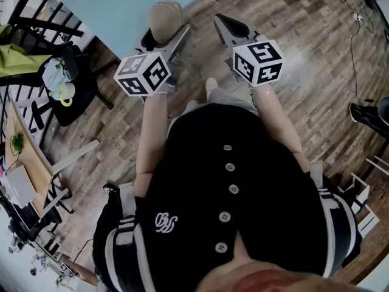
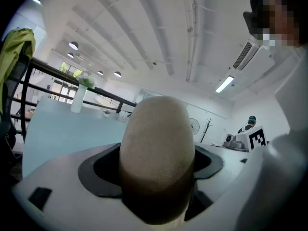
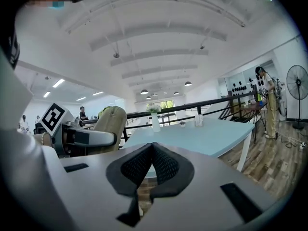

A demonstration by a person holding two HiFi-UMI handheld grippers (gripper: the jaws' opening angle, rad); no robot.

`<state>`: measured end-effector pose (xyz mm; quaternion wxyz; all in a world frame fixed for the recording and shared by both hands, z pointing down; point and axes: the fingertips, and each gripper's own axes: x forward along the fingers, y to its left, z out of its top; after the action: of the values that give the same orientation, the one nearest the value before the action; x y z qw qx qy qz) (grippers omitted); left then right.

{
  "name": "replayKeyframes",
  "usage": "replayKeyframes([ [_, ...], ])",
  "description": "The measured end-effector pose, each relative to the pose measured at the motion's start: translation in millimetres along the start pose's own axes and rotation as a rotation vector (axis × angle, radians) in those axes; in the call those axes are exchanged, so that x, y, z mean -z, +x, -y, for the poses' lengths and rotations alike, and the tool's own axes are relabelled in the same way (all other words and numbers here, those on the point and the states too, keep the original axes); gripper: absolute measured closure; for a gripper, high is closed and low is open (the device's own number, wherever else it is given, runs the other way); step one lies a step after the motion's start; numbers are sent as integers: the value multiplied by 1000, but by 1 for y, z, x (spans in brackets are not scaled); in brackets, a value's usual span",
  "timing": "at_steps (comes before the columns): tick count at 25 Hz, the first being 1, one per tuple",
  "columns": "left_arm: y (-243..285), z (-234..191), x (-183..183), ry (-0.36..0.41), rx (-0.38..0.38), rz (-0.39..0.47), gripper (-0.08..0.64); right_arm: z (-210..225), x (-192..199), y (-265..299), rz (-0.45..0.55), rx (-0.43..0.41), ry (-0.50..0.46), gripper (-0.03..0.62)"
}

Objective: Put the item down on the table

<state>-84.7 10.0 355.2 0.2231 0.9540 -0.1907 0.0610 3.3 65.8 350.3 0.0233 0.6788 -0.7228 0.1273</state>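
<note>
A beige, egg-shaped item (image 1: pixel 165 16) stands up between the jaws of my left gripper (image 1: pixel 164 36), which is shut on it just in front of the light blue table (image 1: pixel 127 2). In the left gripper view the item (image 2: pixel 156 143) fills the middle, with a dark pad (image 2: pixel 98 170) pressed to each side. My right gripper (image 1: pixel 230 24) is held beside it, to the right. Its ribbed pads (image 3: pixel 163 166) meet with nothing between them. From the right gripper view the item (image 3: pixel 111 121) shows at the left, in the left gripper's grey jaw (image 3: pixel 91 138).
On the blue table (image 3: pixel 202 134) stand a white vase (image 3: pixel 155 119) and a glass (image 3: pixel 198 120). A black chair with a green cloth (image 1: pixel 58 81) and a wooden desk (image 1: pixel 27 163) stand at my left. A railing, a fan (image 3: pixel 297 88) and a standing person (image 3: pixel 267 102) lie beyond.
</note>
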Motion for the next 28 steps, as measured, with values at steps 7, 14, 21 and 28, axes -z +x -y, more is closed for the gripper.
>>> replayKeyframes([
  [7, 71, -3, -24, -7, -2, 30, 150, 55, -19, 36, 1, -39, -25, 580],
  [14, 100, -14, -22, -28, -8, 0, 150, 81, -10, 52, -27, -34, 21, 580],
  [21, 136, -16, -19, -44, 29, -27, 150, 117, -6, 59, -29, 8, 56, 580],
  [28, 175, -34, -31, -36, 60, -54, 150, 139, -7, 93, -31, 7, 94, 580],
])
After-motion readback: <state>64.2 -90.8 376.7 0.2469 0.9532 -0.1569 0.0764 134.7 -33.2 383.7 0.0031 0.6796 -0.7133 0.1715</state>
